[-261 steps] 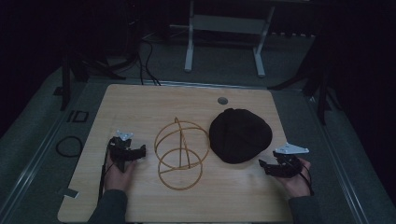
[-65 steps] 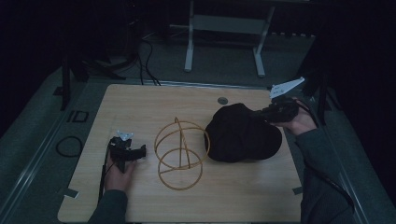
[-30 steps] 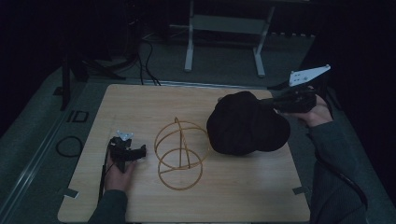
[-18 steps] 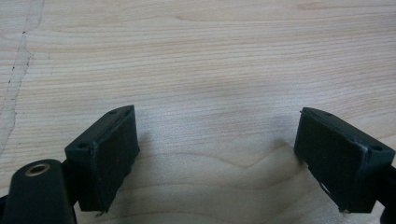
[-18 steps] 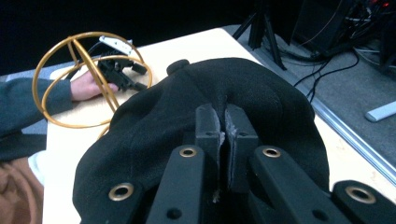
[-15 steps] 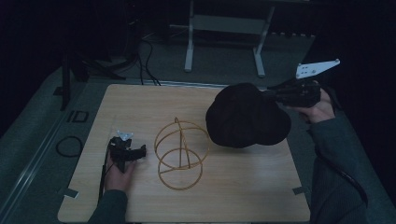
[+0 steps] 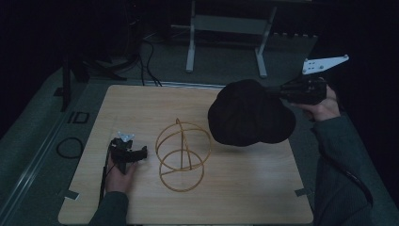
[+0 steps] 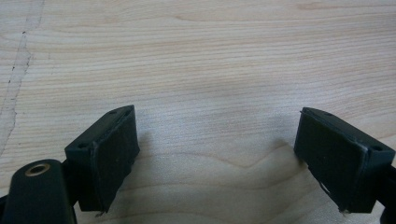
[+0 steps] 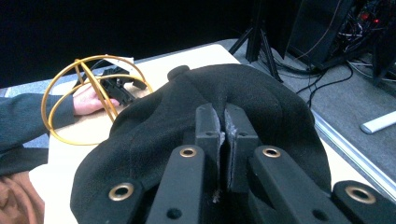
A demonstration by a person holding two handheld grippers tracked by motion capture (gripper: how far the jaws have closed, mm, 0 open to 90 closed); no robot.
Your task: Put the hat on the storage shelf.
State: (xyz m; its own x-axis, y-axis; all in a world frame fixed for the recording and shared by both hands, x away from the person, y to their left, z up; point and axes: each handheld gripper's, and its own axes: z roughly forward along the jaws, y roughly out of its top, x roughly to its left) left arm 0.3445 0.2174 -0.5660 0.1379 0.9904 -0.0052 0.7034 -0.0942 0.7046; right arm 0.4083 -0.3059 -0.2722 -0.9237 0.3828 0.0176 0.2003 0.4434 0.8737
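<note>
A black fabric cap [image 7: 249, 115] hangs in the air over the right part of the wooden table [image 7: 141, 101], clear of the surface. My right gripper [image 7: 277, 92] is shut on its edge; in the right gripper view the jaws [image 9: 221, 122] pinch the cloth of the black cap [image 9: 154, 140]. A gold wire sphere frame [image 7: 181, 154] stands mid-table, also seen as a gold frame [image 9: 88, 93] beyond the cap. My left gripper [image 7: 141, 151] rests on the table left of the frame, open, with bare wood between its pads [image 8: 112, 154].
A white metal stand [image 7: 226, 33] is on the floor beyond the table's far edge. Cables [image 7: 141, 56] lie on the floor at back left. A cable loop [image 7: 69, 147] sits left of the table. Tape marks the table's front corners.
My right gripper took hold of the cap and has lifted it off the table, up and slightly right. The left gripper and the wire frame stayed put.
</note>
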